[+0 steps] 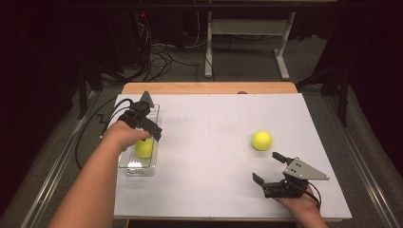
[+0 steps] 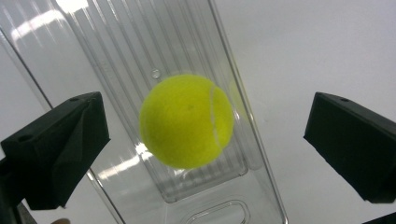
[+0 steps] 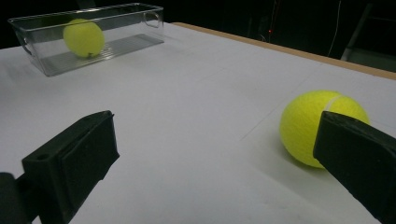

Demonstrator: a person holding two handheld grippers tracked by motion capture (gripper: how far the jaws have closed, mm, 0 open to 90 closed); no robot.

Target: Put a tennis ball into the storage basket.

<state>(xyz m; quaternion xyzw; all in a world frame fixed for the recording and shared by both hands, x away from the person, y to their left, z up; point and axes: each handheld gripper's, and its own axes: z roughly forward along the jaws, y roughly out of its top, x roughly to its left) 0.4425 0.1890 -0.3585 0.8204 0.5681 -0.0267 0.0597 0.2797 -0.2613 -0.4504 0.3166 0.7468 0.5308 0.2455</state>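
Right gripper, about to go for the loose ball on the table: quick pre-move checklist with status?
1. Right gripper open: ok, jaws wide apart.
2. Loose ball free on the table, nothing touching it: ok.
3. Ball centred between the jaws: not ok, it sits by one jaw in the right gripper view.
4. First ball inside the clear bin: ok.
5. Left gripper open over the bin, not gripping: ok.
6. Bin room for a second ball: ok, far end free.

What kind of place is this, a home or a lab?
Probably a lab or test room: a white-covered table stands on grey carpet, loose cables trail on the floor behind it, and a bare desk frame stands beyond.
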